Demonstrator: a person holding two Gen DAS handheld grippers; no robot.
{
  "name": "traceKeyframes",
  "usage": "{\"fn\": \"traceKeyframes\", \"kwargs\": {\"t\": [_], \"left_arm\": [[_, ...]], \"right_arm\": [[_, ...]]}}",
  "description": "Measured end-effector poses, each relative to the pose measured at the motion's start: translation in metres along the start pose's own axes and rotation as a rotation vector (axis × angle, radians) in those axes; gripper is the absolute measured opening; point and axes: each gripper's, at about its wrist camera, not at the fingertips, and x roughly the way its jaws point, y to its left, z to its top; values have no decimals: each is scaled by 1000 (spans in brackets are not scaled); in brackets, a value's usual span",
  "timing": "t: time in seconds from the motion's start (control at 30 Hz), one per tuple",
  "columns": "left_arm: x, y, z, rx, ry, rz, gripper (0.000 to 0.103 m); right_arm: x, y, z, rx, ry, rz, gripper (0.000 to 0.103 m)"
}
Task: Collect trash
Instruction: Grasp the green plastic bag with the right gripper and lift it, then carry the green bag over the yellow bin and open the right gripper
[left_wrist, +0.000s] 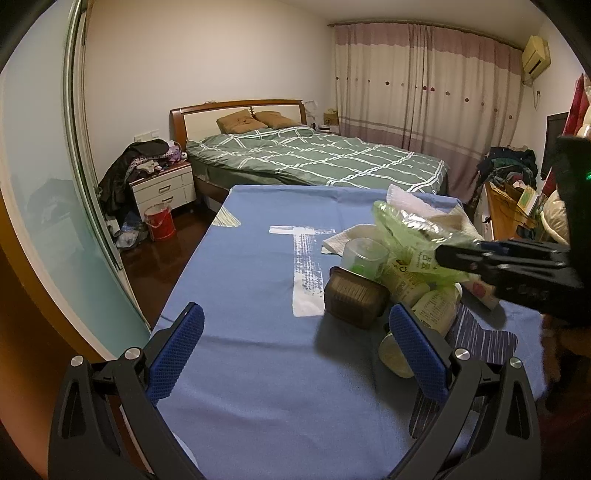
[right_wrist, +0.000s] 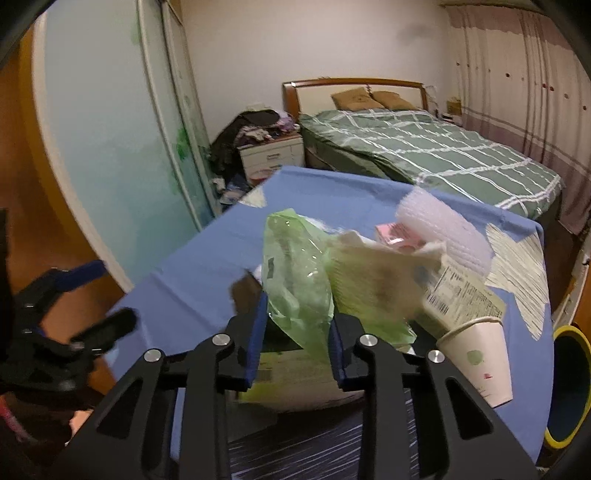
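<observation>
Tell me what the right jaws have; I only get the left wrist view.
Observer: The right gripper has its jaws closed on the green plastic bag, with the pads against both sides.
Operator: Name what's beside that bag.
Observer: A white paper cup lies tipped over to the right of it.
Operator: Find me a bin.
Observer: A yellow-rimmed bin stands on the floor past the table, on its right.
</observation>
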Motion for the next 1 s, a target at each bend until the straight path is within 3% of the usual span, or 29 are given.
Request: {"fn": "traceKeyframes", "kwargs": {"t": [0.53, 0.77, 1.0], "left_arm": [[-4, -3, -3, 12, 2, -12, 99], [-4, -7, -5, 27, 5, -26, 99], [-1, -10, -4, 31, 8, -25, 99]], "right_arm": [[-73, 16, 24, -5, -175, 122, 28], [-92, -19, 31, 63, -244, 38, 28], [-108, -95, 15, 197, -259, -175, 28]]}}
